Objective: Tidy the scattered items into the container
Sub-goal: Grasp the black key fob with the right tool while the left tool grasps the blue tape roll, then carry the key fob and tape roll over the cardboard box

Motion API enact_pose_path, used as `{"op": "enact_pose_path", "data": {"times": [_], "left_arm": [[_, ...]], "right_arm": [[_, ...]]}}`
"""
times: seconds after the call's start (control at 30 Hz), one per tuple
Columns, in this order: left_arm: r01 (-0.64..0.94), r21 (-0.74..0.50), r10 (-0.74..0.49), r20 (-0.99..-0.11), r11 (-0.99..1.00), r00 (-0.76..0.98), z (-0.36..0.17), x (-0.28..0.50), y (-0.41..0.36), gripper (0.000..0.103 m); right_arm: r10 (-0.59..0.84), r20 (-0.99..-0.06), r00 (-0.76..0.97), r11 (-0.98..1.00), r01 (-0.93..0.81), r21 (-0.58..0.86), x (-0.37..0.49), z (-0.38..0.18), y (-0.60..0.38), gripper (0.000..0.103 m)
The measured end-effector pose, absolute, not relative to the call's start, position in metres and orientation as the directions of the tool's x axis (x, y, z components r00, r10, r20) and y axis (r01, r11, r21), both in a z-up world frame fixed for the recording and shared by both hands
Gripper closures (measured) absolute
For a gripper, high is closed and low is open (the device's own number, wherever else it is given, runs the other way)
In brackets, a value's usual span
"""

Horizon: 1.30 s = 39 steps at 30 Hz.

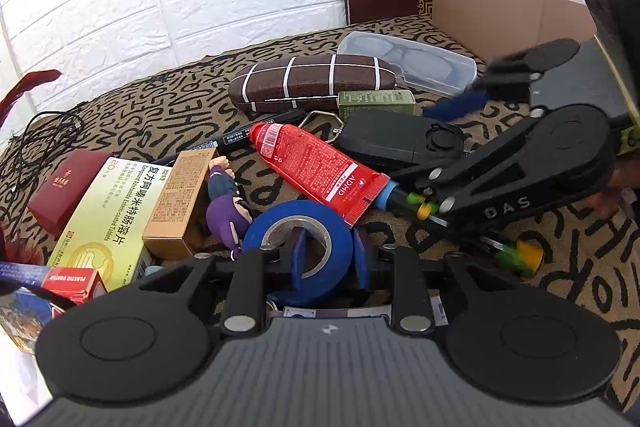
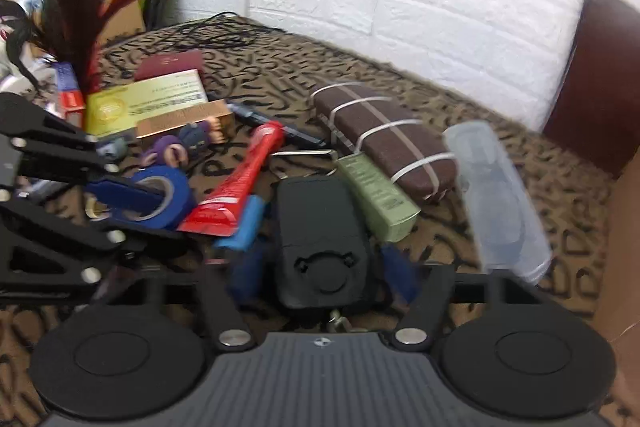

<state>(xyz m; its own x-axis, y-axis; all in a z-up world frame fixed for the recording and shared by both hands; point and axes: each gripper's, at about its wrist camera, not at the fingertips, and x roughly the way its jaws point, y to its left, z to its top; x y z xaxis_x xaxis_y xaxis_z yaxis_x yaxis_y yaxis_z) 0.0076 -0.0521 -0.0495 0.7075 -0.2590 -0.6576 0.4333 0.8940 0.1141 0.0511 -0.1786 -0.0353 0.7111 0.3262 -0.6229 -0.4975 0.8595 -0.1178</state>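
Note:
My left gripper [image 1: 328,253] has its blue pads on either side of the wall of a blue tape roll [image 1: 298,227], one pad inside the hole and one outside. The tape roll also shows in the right wrist view [image 2: 160,197]. My right gripper [image 2: 324,263] is open around a black key fob [image 2: 322,231], its blurred blue pads on either side. The fob also shows in the left wrist view [image 1: 400,137]. A cardboard box [image 1: 500,7] with items in it stands at the far right.
On the patterned cloth lie a red tube [image 1: 316,167], a brown glasses case [image 1: 312,81], a clear glasses case [image 1: 408,61], a green box [image 1: 376,103], a purple figurine [image 1: 228,203], several medicine boxes [image 1: 108,223], a black marker [image 1: 240,139] and green-yellow screwdrivers [image 1: 516,255].

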Motion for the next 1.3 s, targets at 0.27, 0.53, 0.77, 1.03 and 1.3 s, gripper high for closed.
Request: {"op": "enact_pose_path", "data": {"times": [0.27, 0.53, 0.77, 1.03, 1.3], "left_arm": [[0.423, 0.061, -0.297, -0.622, 0.904, 0.724, -0.048, 0.006, -0.042, 0.08], [0.439, 0.03, -0.357, -0.533, 0.898, 0.767, -0.03, -0.008, -0.03, 0.084], [0.447, 0.011, -0.389, -0.47, 0.895, 0.792, -0.002, -0.007, -0.034, 0.084], [0.487, 0.036, -0.431, -0.41, 0.873, 0.804, 0.033, 0.005, -0.062, 0.084], [0.545, 0.081, -0.482, -0.372, 0.834, 0.793, 0.065, 0.026, -0.114, 0.084]], "right_arm": [[0.324, -0.65, 0.688, 0.873, -0.482, -0.075, 0.043, -0.03, -0.174, 0.055], [0.295, -0.623, 0.725, 0.867, -0.477, -0.145, 0.018, -0.017, -0.177, 0.055], [0.259, -0.564, 0.784, 0.882, -0.431, -0.194, 0.005, 0.006, -0.191, 0.055], [0.23, -0.488, 0.842, 0.905, -0.37, -0.211, -0.004, 0.038, -0.217, 0.055], [0.15, -0.389, 0.909, 0.942, -0.251, -0.223, -0.012, 0.08, -0.26, 0.055]]}}
